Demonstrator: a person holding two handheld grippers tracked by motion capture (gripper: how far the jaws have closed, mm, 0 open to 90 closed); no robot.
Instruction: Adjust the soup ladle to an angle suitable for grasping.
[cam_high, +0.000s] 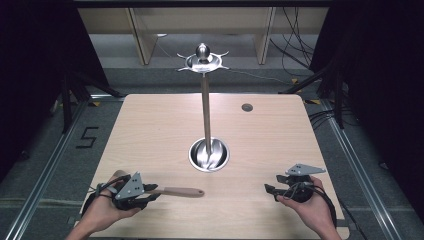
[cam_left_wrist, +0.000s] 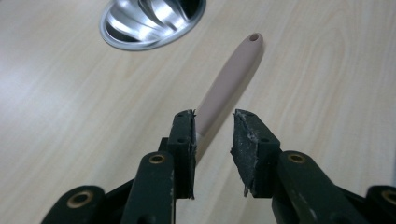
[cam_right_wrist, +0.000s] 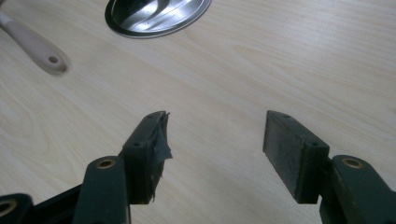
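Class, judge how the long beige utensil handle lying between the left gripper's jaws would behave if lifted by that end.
The long beige utensil handle looks rigid, so it should stay straight. Its rounded, smooth surface might slip or twist between the left gripper's pads. Gripped near one end, the free length toward the shiny metal stand base would probably droop.

In the left gripper view, the handle ran down between the jaws, so its lower end was hidden and I couldn't tell if the pads were gripping it. The base got cut off by the top edge. In the high view, the left gripper covered the handle's head end.
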